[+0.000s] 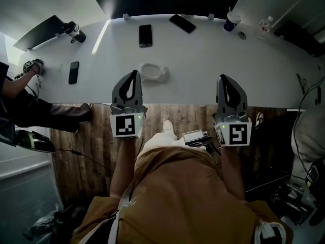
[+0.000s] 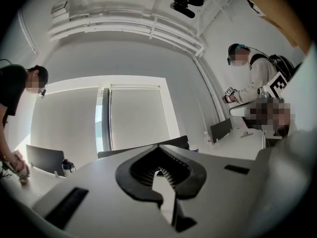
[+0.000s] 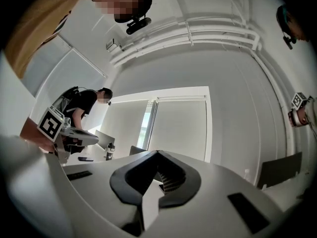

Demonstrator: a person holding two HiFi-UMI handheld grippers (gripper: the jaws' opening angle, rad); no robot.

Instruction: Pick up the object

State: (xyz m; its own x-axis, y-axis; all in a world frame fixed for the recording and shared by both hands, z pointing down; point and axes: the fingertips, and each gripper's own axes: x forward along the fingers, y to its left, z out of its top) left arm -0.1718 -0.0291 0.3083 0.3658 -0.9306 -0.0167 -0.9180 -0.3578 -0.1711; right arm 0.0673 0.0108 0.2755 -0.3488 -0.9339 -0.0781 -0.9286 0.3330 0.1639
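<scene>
In the head view a small white object (image 1: 154,72) lies on the long white table (image 1: 203,80), near its front edge. My left gripper (image 1: 134,75) is held level over that edge, its tip just left of the white object and apart from it. My right gripper (image 1: 224,79) is level further right, over bare table. Both stand shut with nothing between the jaws. In the left gripper view the left gripper (image 2: 159,148) has its tips together, and in the right gripper view so does the right gripper (image 3: 157,154). Neither gripper view shows the white object.
Black phones (image 1: 145,35), (image 1: 183,23), (image 1: 73,72) lie on the table. A cup with a straw (image 1: 232,20) and a dark monitor (image 1: 167,1) stand at the back. Another person (image 1: 20,103) works at the left end. Wooden floor (image 1: 76,151) lies below.
</scene>
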